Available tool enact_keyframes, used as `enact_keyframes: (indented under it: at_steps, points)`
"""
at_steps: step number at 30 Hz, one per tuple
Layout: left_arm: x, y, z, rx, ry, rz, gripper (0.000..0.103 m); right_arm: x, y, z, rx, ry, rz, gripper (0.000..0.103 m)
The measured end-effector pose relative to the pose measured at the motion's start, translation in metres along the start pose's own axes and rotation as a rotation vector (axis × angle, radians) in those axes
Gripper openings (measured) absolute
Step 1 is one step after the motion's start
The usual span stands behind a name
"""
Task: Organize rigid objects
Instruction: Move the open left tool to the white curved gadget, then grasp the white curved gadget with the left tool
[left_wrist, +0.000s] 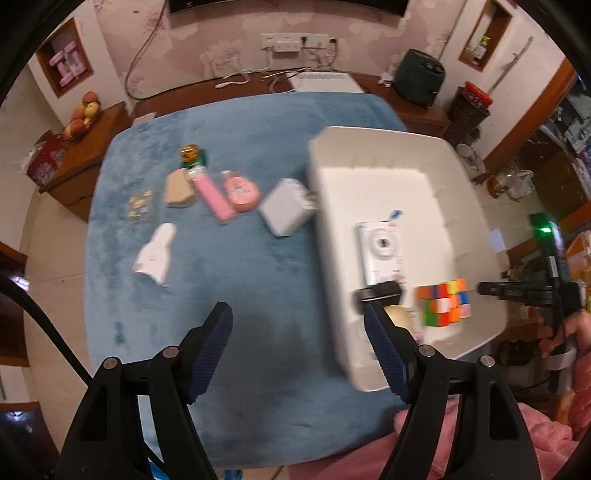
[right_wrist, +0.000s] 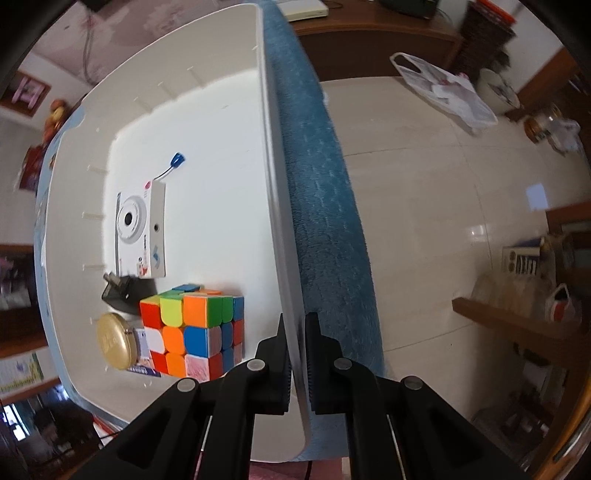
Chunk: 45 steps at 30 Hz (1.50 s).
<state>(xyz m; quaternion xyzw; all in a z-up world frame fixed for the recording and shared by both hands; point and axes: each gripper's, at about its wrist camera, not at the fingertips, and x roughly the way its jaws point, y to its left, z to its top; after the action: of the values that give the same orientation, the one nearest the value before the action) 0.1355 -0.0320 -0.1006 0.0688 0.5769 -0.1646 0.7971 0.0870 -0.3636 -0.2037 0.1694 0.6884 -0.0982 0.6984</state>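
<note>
A white plastic bin (left_wrist: 332, 240) stands on the right of the blue cloth (left_wrist: 221, 295). In it lie a colourful puzzle cube (right_wrist: 195, 332), a white camera box (right_wrist: 138, 229), a black charger (right_wrist: 122, 295) and a gold round tin (right_wrist: 114, 341). My right gripper (right_wrist: 297, 321) is shut on the bin's right rim (right_wrist: 266, 147), one finger inside and one outside. My left gripper (left_wrist: 295, 314) hangs open over the cloth beside the bin's left wall, holding nothing. On the cloth to the left lie a grey box (left_wrist: 286, 212), a pink bottle (left_wrist: 240, 192), a pink bar (left_wrist: 214, 199), a tan block (left_wrist: 179, 190), a gold-lidded jar (left_wrist: 190, 153) and a white bottle-shaped piece (left_wrist: 155, 254).
A small clear packet (left_wrist: 138, 205) lies near the cloth's left edge. A wooden bench (left_wrist: 74, 162) with fruit (left_wrist: 83, 114) runs behind and left of the table. Tiled floor (right_wrist: 443, 184) with a plastic bag (right_wrist: 443, 88) lies to the right. A pink sleeve (left_wrist: 535, 435) shows at the bottom right.
</note>
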Motion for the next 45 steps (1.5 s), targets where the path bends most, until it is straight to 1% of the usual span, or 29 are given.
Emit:
enact_keyframes:
  at_steps: [3,10,15,24,30,34,39,42,45]
  points:
    - [0.005,0.026,0.003,-0.019,0.016,0.018,0.08,0.0,0.003,-0.002,0.024,-0.005,-0.026,0.006]
    - [0.029,0.077,0.013,0.0,0.076,0.075,0.08,-0.001,0.004,-0.006,0.09,-0.02,-0.063,0.008]
    - [0.051,0.11,0.025,-0.03,0.114,0.043,0.08,-0.001,0.007,-0.005,0.139,-0.031,-0.107,0.01]
    - [0.1,0.151,0.045,-0.068,0.179,0.025,0.08,-0.002,0.009,-0.009,0.19,-0.045,-0.142,0.013]
    - [0.132,0.178,0.053,-0.138,0.232,-0.022,0.08,-0.003,0.012,-0.009,0.214,-0.04,-0.175,0.014]
    - [0.147,0.187,0.056,-0.153,0.255,-0.04,0.08,-0.003,0.014,-0.009,0.234,-0.038,-0.188,0.015]
    - [0.161,0.189,0.059,-0.153,0.28,-0.049,0.08,-0.003,0.013,-0.009,0.246,-0.037,-0.2,0.016]
    - [0.167,0.19,0.06,-0.171,0.289,-0.069,0.08,-0.003,0.015,-0.009,0.252,-0.037,-0.207,0.016]
    - [0.172,0.191,0.062,-0.192,0.294,-0.068,0.079,-0.004,0.014,-0.009,0.259,-0.039,-0.212,0.016]
